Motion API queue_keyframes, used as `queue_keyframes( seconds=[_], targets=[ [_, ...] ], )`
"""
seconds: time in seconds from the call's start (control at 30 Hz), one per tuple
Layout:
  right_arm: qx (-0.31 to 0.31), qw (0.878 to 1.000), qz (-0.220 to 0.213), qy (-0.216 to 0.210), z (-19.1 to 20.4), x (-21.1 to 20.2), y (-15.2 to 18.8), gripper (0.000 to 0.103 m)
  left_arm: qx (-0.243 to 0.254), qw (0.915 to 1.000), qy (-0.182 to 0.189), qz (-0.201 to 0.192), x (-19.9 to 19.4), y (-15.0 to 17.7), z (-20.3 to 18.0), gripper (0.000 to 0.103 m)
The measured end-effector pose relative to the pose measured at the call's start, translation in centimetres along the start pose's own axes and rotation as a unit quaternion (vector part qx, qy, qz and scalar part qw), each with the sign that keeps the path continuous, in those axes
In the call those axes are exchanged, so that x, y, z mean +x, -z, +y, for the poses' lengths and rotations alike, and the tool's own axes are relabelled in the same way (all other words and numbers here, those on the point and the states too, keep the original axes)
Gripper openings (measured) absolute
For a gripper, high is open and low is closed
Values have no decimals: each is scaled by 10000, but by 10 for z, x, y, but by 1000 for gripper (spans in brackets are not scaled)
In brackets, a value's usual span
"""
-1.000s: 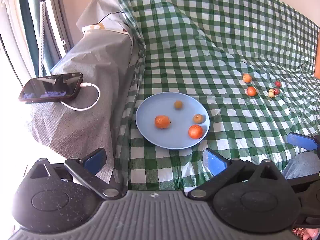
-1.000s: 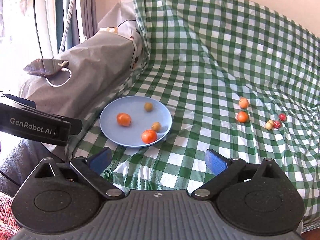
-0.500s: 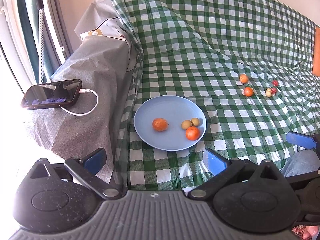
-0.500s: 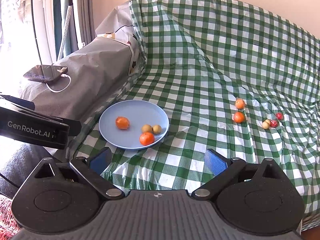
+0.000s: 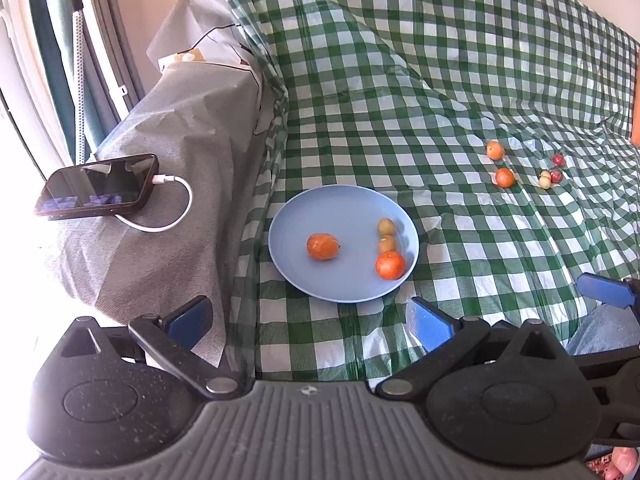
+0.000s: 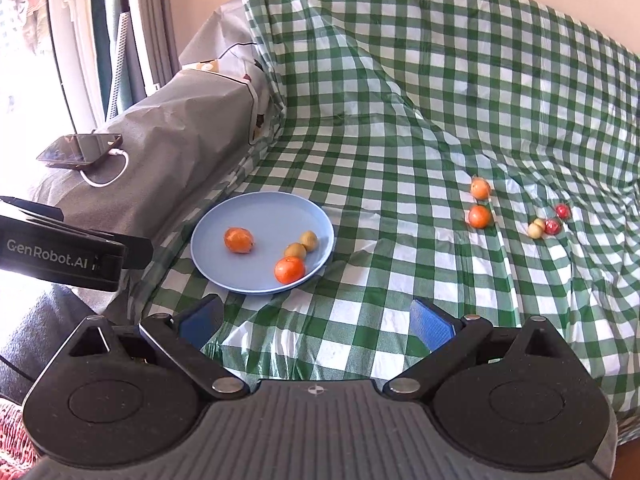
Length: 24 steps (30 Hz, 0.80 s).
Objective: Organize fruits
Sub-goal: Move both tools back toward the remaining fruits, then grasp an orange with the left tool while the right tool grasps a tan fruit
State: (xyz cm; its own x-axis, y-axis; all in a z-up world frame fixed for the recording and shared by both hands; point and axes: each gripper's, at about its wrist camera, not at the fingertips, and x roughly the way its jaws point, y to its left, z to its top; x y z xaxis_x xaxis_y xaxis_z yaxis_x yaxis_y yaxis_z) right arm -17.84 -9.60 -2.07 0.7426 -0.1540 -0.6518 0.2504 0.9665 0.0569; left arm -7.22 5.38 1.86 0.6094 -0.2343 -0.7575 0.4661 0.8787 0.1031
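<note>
Phone [image 5: 96,186] on the far left lies flat on a grey-covered armrest [image 5: 176,152], a white cable [image 5: 168,204] plugged into its end and looping beside it. Just right of the armrest, a green-and-white checked cloth [image 5: 400,80] covers the seat and back of the sofa. On the cloth near the armrest sits a blue plate [image 5: 296,208] holding four fruits: an orange fruit [image 5: 322,246] alone toward its left side, and toward its right rim two small greenish-brown fruits [image 5: 386,233] touching each other, with a round orange [image 5: 390,265] just in front of them. Well apart to the right, loose on the cloth, lie two more orange fruits [image 6: 479,202] one behind the other, then a small cluster of a pale yellow fruit [image 6: 536,229] touching a red one [image 6: 552,226], with a second red fruit [image 6: 563,211] just behind.

Both tools hang above the front edge of the seat. The left gripper [image 5: 308,320] has its blue-padded fingers spread wide with nothing between them. The right gripper [image 6: 316,322] is likewise spread wide and holds nothing; one of its blue fingertips [image 5: 604,290] shows at the right edge of the left view.
</note>
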Motion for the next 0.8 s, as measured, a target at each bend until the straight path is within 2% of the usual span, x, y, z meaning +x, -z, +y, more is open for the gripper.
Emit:
queue_keyframes(
  seconds=[0.2, 0.4, 0.63, 0.8],
  targets=[
    [344, 9993, 74, 140, -19, 11, 0, 99, 72, 9998, 64, 172, 20, -16, -13, 103],
    [912, 9935, 39, 682, -68, 21, 4, 99, 230, 9993, 249, 185, 44, -44, -48, 103],
    [1446, 9790, -53, 1435, -157, 43, 4, 99, 584, 9959, 681, 130, 94, -91, -119, 103],
    [1635, 9705, -183, 1762, -224, 82, -5, 99, 922, 9906, 998, 165, 156, -130, -184, 103]
  ],
)
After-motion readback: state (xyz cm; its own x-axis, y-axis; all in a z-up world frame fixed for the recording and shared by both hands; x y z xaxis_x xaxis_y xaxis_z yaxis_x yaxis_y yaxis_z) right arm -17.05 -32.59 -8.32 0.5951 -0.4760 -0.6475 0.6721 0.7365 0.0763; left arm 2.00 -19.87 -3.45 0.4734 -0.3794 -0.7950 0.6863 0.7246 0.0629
